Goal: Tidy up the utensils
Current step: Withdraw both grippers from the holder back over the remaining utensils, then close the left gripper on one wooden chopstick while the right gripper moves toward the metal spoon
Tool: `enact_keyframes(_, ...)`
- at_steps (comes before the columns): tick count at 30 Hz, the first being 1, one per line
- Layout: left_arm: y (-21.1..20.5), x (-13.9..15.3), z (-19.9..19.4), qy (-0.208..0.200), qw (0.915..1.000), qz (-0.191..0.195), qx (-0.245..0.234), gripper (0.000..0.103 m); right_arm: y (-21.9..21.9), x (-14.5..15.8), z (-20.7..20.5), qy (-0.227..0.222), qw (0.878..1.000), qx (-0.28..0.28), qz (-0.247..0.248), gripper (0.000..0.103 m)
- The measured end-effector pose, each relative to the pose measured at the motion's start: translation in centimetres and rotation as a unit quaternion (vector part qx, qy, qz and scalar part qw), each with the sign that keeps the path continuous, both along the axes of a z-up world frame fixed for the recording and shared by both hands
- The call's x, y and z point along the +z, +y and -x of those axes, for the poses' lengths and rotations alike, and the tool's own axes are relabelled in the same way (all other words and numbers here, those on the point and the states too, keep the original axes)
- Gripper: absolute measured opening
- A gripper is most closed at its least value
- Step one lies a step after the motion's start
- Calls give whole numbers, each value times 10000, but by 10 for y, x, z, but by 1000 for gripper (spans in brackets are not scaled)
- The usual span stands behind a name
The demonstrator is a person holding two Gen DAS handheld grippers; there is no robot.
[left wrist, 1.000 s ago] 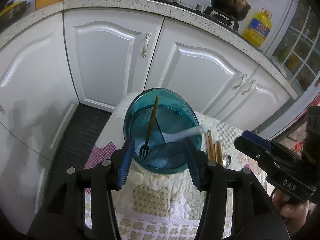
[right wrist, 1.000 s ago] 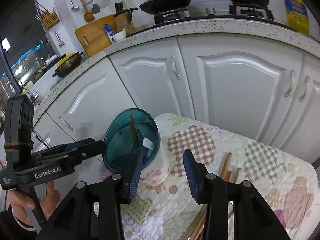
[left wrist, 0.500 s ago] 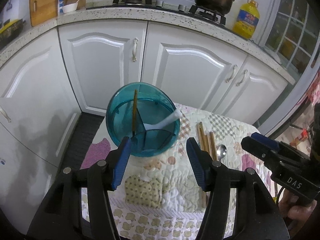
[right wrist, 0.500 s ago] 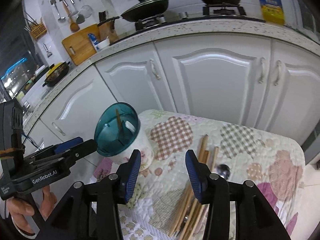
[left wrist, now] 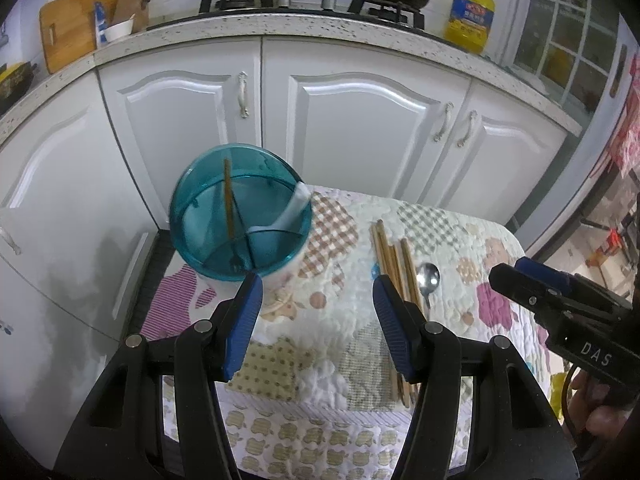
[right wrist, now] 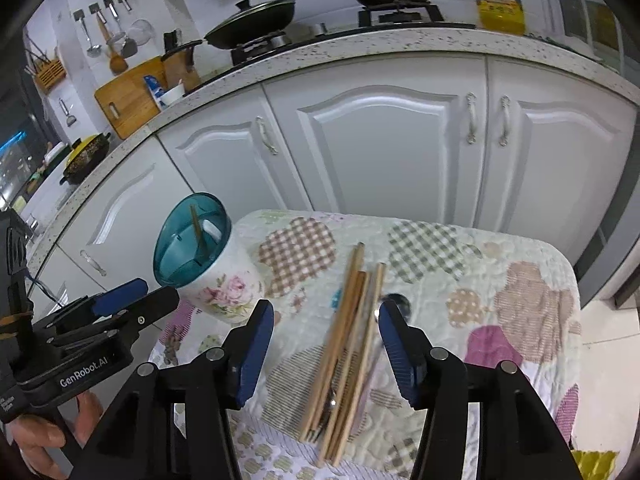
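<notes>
A floral holder with a teal divided top [left wrist: 240, 216] [right wrist: 192, 236] stands at the table's left corner. It holds a wooden-handled fork [left wrist: 229, 204] and a white spoon [left wrist: 294, 208]. Several wooden chopsticks [left wrist: 390, 256] [right wrist: 352, 328] and a metal spoon [left wrist: 427, 276] lie on the quilted cloth to its right. My left gripper [left wrist: 318, 320] is open and empty, above the cloth just right of the holder. My right gripper [right wrist: 326, 344] is open and empty, above the chopsticks.
The small table has a patchwork quilt [left wrist: 460, 240] [right wrist: 500, 280]. White cabinet doors [left wrist: 360, 120] stand close behind it. The counter above holds a stove with pans, a yellow oil bottle [left wrist: 472, 12] and cutting boards [right wrist: 128, 100].
Both grippers have pulled back and up from the holder. The left one has shifted right off the holder's top. The right one now hangs over the chopsticks.
</notes>
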State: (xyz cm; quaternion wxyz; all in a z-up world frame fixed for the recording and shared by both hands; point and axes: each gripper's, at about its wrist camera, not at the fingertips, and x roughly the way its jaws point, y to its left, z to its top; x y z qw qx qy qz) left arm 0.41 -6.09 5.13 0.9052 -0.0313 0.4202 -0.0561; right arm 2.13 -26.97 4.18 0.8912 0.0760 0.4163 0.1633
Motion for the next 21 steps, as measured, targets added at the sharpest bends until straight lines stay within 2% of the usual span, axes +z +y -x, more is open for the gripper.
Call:
enact_keyframes(10, -19, -3, 6, -29, 9998, -56, -173, 57, -28, 1, 8, 23, 9994, -353, -11, 53)
enact_keyframes(21, -27, -14, 4, -9, 9994, -8, -359, 57, -48, -15, 7, 242, 9980, -590, -14, 53)
